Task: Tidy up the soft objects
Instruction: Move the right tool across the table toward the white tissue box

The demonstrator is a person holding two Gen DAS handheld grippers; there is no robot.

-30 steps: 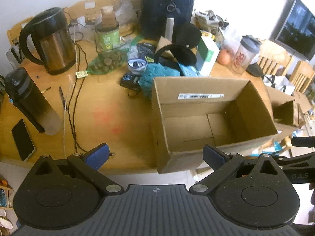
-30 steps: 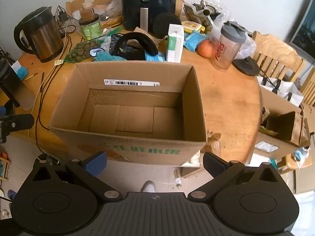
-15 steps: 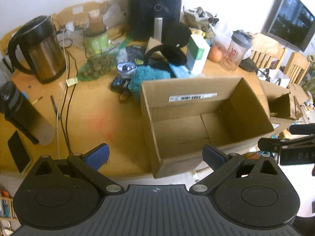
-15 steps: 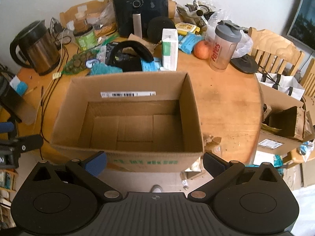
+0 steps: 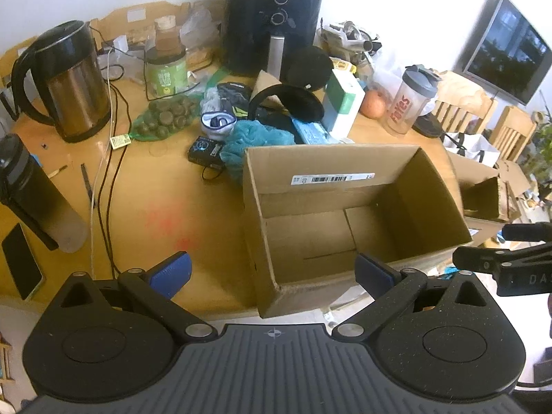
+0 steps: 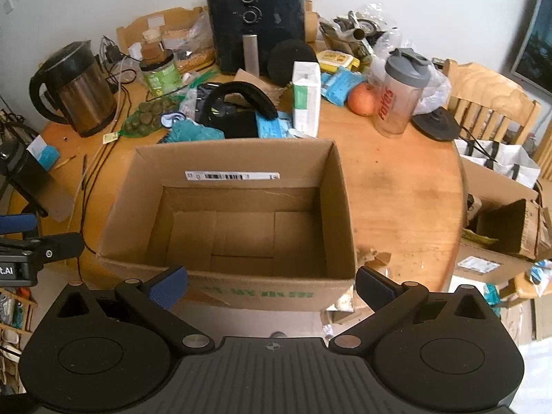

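Observation:
An empty open cardboard box (image 5: 345,186) (image 6: 241,162) stands at the near edge of the round wooden table (image 5: 155,207). Behind it lie soft things: a teal fluffy cloth (image 5: 255,138) (image 6: 193,132), black earmuffs (image 5: 289,98) (image 6: 241,103), a rolled white and blue sock (image 5: 215,124) and a round black cap (image 5: 307,65) (image 6: 291,57). My left gripper (image 5: 272,270) is open and empty, hovering before the box's left near corner. My right gripper (image 6: 270,284) is open and empty, before the box's near wall.
A kettle (image 5: 69,79), a dark bottle (image 5: 31,193), a phone (image 5: 20,262) and cables (image 5: 103,189) lie at the left. An air fryer (image 5: 272,17), jar (image 5: 165,65), carton (image 6: 305,98), apple (image 6: 360,98) and shaker (image 6: 396,93) stand behind. Chairs and boxes are at the right.
Both grippers have drifted slightly; the left view has turned a little so the box sits more central. Both jaws stay open. Nothing on the table has moved.

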